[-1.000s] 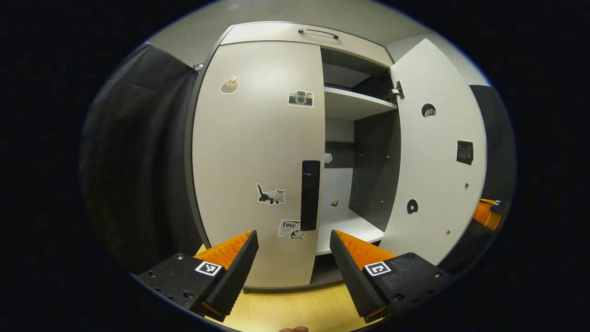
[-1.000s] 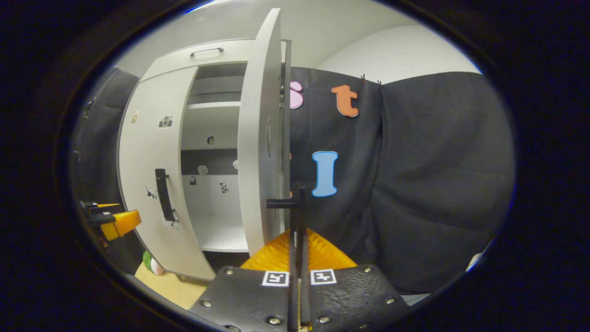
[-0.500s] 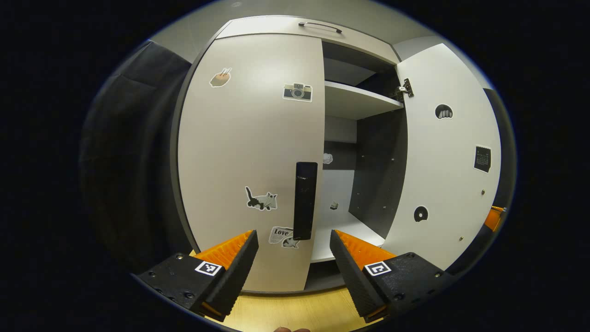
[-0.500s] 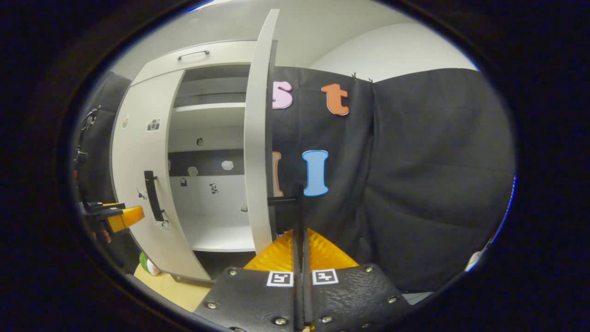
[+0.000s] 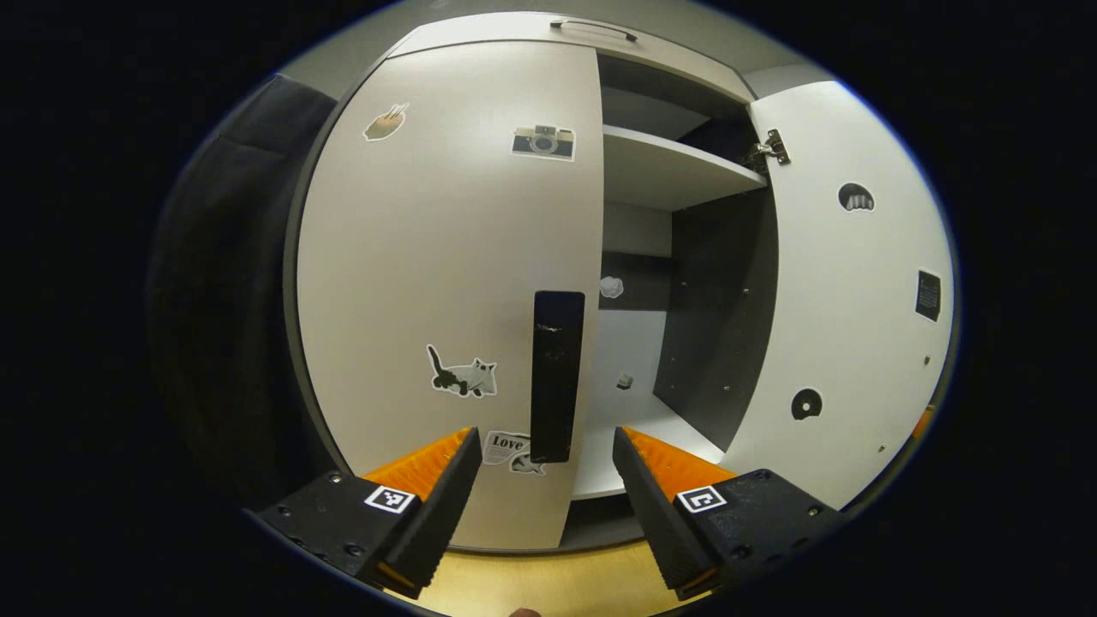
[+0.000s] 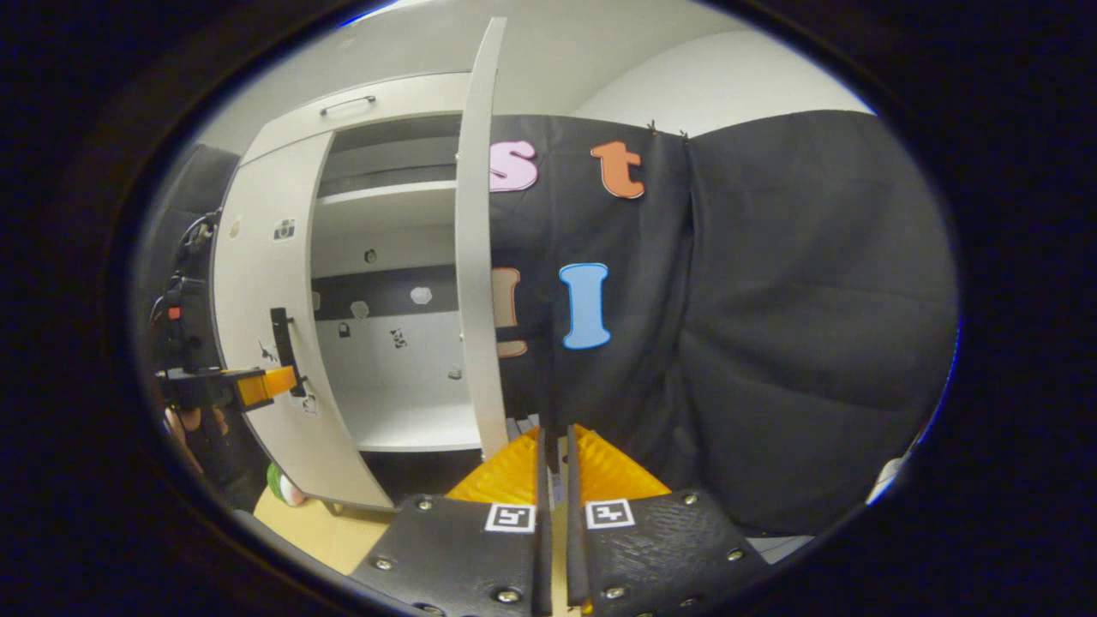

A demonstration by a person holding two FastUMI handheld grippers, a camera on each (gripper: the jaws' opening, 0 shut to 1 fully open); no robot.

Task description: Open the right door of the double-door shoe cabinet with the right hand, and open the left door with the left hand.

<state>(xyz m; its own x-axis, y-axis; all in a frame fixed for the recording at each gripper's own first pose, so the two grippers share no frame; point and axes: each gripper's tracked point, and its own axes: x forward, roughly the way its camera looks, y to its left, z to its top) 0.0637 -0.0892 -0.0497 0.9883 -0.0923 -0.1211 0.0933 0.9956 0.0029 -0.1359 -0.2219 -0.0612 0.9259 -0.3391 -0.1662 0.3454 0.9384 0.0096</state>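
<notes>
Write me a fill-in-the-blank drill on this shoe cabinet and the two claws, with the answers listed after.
1. The right door of the cabinet stands ___.
2. The left door is not yet opened; it is ___.
3. The left claw has its fingers spread ___ just short of the black handle.
4. Near the bottom of the left door, the sticker left of the handle shows a ___.

Answers: open; closed; open; cat

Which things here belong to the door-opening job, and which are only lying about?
For the job: left door, its handle, right door, left gripper, right gripper.
Only there: stickers, shelf, top drawer.
</notes>
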